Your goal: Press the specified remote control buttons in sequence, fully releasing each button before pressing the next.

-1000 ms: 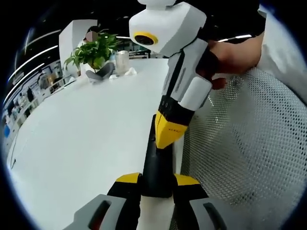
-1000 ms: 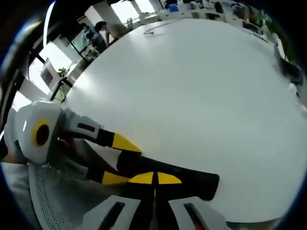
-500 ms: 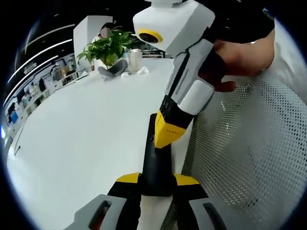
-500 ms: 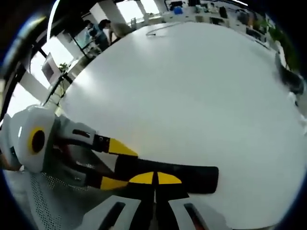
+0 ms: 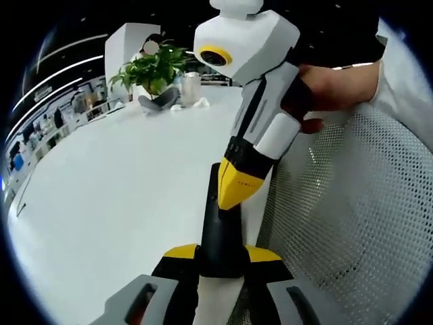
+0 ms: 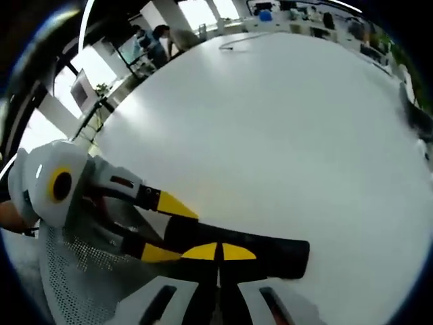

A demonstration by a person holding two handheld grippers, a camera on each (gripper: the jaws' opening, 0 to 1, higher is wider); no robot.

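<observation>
Left gripper view: my left tongs [image 5: 222, 254] clamp the near end of the black remote control [image 5: 220, 227], held out over the edge of the white worktop [image 5: 115, 196]. My right tongs [image 5: 233, 196] come down with their yellow tips closed together, pressing on its top face. In the right gripper view the remote [image 6: 237, 250] lies crosswise under those tips [image 6: 218, 252]. I judge a hard push could tilt it in the grip, or the tip could catch a neighbouring button.

No text, label, brand, number or sign can be read
</observation>
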